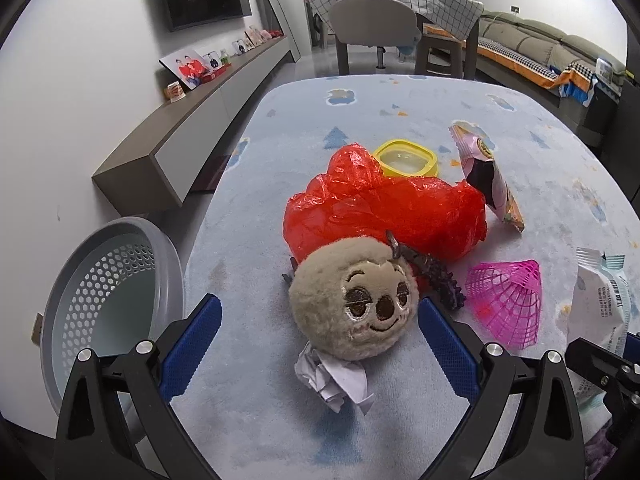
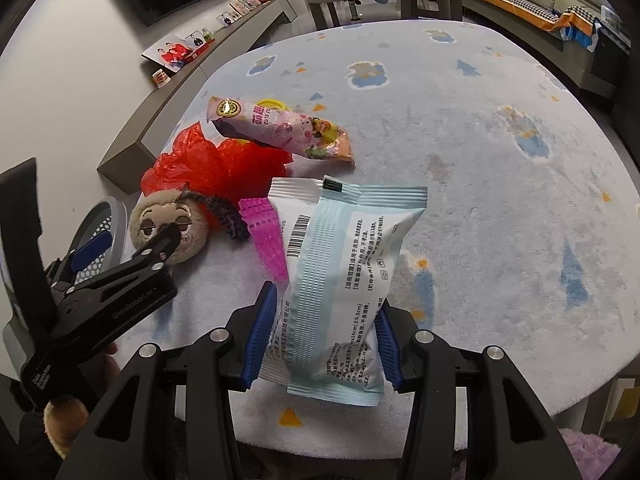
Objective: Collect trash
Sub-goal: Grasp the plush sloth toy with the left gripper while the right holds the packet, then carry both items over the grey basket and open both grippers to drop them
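Note:
My left gripper (image 1: 320, 336) is open, its blue fingers on either side of a beige plush sloth head (image 1: 354, 298), with a crumpled white paper ball (image 1: 334, 380) just below. Behind the plush lies a red plastic bag (image 1: 384, 210). My right gripper (image 2: 322, 332) is shut on a white and pale-blue wrapper (image 2: 340, 280) and holds it over the table. A pink snack wrapper (image 2: 280, 128) and a pink mesh cone (image 1: 506, 300) lie on the table. A grey perforated bin (image 1: 108, 292) stands at the left, below the table edge.
A yellow-rimmed container (image 1: 406, 158) sits behind the red bag. A dark purple hair claw (image 1: 434, 276) lies against the plush. The table has a pale blue fleecy cover (image 2: 500, 184). A low shelf (image 1: 168, 136) runs along the left wall; a chair (image 1: 374, 32) stands beyond the table.

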A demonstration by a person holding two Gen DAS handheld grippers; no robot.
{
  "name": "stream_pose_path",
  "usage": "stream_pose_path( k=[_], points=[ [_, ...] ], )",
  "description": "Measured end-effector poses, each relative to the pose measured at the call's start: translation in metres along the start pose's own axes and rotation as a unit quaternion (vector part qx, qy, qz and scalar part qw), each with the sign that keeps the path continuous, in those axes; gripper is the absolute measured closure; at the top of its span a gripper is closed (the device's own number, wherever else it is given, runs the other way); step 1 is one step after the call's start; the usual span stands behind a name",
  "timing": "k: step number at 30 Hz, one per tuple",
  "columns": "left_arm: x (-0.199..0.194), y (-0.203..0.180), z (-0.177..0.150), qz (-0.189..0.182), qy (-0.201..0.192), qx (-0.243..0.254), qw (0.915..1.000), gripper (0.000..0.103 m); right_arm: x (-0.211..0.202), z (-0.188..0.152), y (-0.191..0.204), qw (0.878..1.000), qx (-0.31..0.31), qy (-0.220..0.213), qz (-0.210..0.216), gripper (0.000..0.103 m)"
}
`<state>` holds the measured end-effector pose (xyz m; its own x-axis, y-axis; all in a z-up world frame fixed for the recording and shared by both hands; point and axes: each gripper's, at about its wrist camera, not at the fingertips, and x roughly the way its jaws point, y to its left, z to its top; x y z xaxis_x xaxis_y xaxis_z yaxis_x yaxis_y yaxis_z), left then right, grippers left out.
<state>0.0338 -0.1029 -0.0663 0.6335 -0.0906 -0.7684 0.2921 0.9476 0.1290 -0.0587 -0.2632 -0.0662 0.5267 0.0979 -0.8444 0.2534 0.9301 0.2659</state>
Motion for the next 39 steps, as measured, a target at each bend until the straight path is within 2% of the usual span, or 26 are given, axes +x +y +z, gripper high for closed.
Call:
stream_pose_path(
  k=[3,6,7,8,10,13,19,25,29,39],
  points=[
    [0.012,-0.006,0.001,0.0,0.018,-0.003,0.9998,0.006,-0.002,0.0,0.002,1.0,-0.002,0.001,0.017,0.058],
    [0.014,-0.013,0.0,0.012,0.013,0.008,0.9998,0.007,-0.002,-0.001,0.005,1.0,-0.006,0.004,0.03,0.058],
    [0.014,-0.017,0.0,0.018,0.01,0.015,0.9997,0.011,-0.002,-0.002,0.006,0.999,-0.007,0.004,0.033,0.058],
    [0.015,-0.019,0.0,0.015,0.011,0.019,0.9996,0.024,-0.003,-0.002,0.006,0.999,-0.008,0.005,0.035,0.058],
    [0.019,-0.022,-0.001,-0.001,0.024,0.026,0.9994,0.039,-0.002,-0.002,0.006,0.999,-0.007,0.007,0.04,0.058],
    [0.017,-0.022,-0.002,-0.004,0.021,0.03,0.9993,0.043,-0.002,-0.003,0.005,0.999,-0.005,0.01,0.043,0.057],
    [0.002,-0.009,-0.002,-0.025,0.007,0.012,0.9996,0.045,-0.006,-0.004,0.005,0.999,-0.007,0.003,0.043,0.058],
    [-0.03,0.009,-0.005,-0.038,-0.02,0.001,0.9991,0.045,-0.002,-0.004,0.006,1.0,-0.008,0.003,0.027,0.058],
    [-0.052,0.033,-0.013,-0.046,-0.026,-0.024,0.9983,0.045,-0.007,-0.002,0.011,1.0,-0.01,-0.008,0.024,0.058],
    [-0.086,0.088,-0.032,-0.039,-0.032,-0.067,0.9965,0.045,-0.019,-0.003,0.047,0.998,-0.04,-0.015,0.035,0.058]
  ],
)
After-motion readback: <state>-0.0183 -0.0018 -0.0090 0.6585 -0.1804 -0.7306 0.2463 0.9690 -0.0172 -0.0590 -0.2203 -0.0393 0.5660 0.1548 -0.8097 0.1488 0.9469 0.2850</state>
